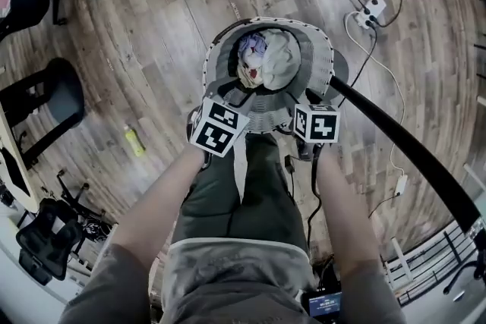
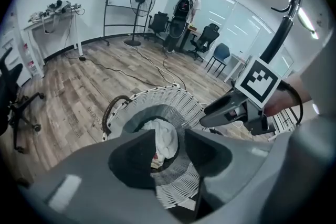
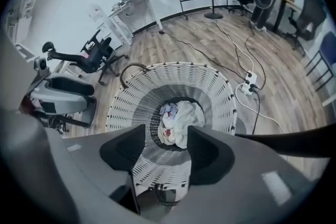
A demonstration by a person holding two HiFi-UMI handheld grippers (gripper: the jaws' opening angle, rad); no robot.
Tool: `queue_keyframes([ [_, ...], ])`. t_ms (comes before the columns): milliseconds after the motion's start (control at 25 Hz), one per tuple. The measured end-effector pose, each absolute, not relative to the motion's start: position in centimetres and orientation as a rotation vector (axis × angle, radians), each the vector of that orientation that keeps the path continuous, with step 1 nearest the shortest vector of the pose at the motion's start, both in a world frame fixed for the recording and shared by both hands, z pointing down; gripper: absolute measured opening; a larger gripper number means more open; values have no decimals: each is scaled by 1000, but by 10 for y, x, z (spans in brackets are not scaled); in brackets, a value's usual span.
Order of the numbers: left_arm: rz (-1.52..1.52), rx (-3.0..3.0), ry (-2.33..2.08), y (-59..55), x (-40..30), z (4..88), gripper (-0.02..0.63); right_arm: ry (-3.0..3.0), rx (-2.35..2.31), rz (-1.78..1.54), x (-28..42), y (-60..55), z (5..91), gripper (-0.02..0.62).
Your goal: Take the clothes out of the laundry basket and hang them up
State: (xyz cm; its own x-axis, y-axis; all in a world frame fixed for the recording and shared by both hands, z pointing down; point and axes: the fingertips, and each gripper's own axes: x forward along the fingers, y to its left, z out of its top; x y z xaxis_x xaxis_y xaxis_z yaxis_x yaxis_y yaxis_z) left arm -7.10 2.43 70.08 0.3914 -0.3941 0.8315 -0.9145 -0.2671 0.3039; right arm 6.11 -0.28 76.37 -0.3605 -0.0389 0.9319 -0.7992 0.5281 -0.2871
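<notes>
Start of the pick. The white laundry basket (image 1: 325,51) stands on the wood floor (image 1: 152,26) just ahead of the person's feet. The clothes (image 1: 272,61), a pale crumpled heap, lie at its bottom.

The left gripper (image 2: 170,148) and right gripper (image 3: 167,153) hang side by side over the near rim and point steeply down. This is probably to line each one up with the heap before reaching in. On both, the fingers (image 2: 137,161) stand apart with only air between them, and the clothes show through the gap far below, untouched.

The black stand pole (image 1: 410,149), likely where the garments will hang, crosses the head view as a slanted bar beside the basket. Only the left gripper view shows it upright with hooks on top, and it also shows the other gripper's marker cube (image 2: 258,81). The right gripper view looks deepest into the basket, to a red patch among the clothes.
</notes>
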Motion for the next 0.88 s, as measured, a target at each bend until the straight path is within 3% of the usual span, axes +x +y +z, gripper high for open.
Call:
queue_keyframes([
  [880, 868, 1871, -907, -48, -59, 922, 175, -1557, 1085, 1290, 65, -11, 976, 276],
])
